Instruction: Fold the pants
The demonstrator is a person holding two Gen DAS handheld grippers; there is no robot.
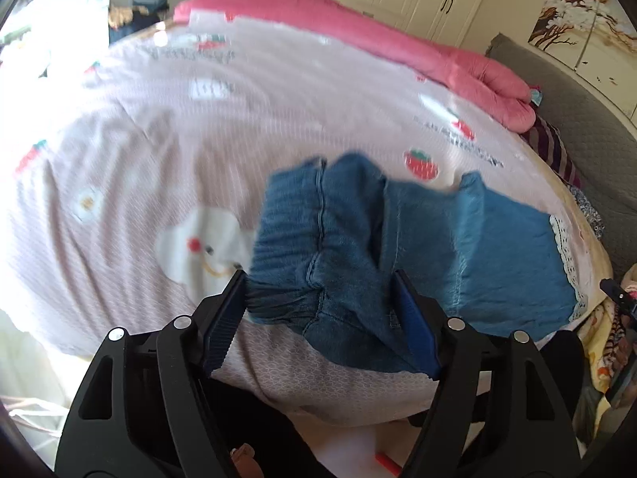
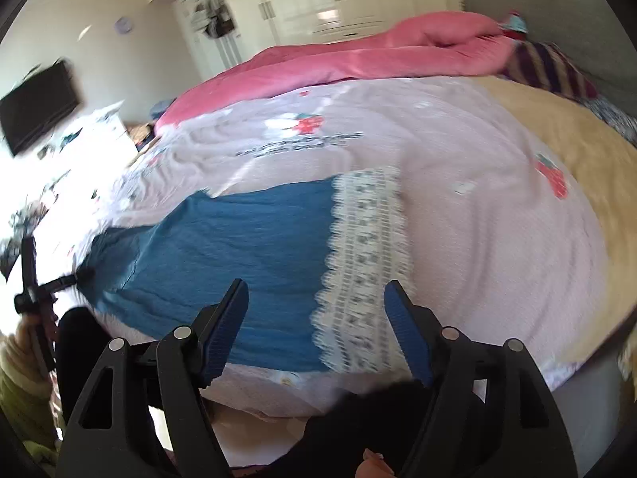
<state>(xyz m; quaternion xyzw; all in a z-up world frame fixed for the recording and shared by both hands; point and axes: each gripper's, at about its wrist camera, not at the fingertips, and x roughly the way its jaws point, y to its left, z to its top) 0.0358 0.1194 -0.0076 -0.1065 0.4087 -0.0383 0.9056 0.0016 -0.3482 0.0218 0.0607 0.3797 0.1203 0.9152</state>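
Observation:
Blue denim pants [image 1: 418, 239] with white lace hems [image 1: 565, 255] lie on the bed near its front edge. In the left wrist view the elastic waistband [image 1: 290, 239] is bunched up between the wide-open fingers of my left gripper [image 1: 318, 290]; the jaws do not pinch it. In the right wrist view a pant leg [image 2: 247, 247] lies flat with its lace hem [image 2: 366, 263]. My right gripper [image 2: 316, 298] is open and empty, hovering over the hem end.
The bed has a pale pink printed sheet [image 1: 199, 139]. A pink duvet [image 1: 358, 32] is piled at the far side, a striped pillow [image 2: 549, 67] by the grey headboard [image 1: 577, 119]. A TV [image 2: 40, 103] hangs on the wall at the left.

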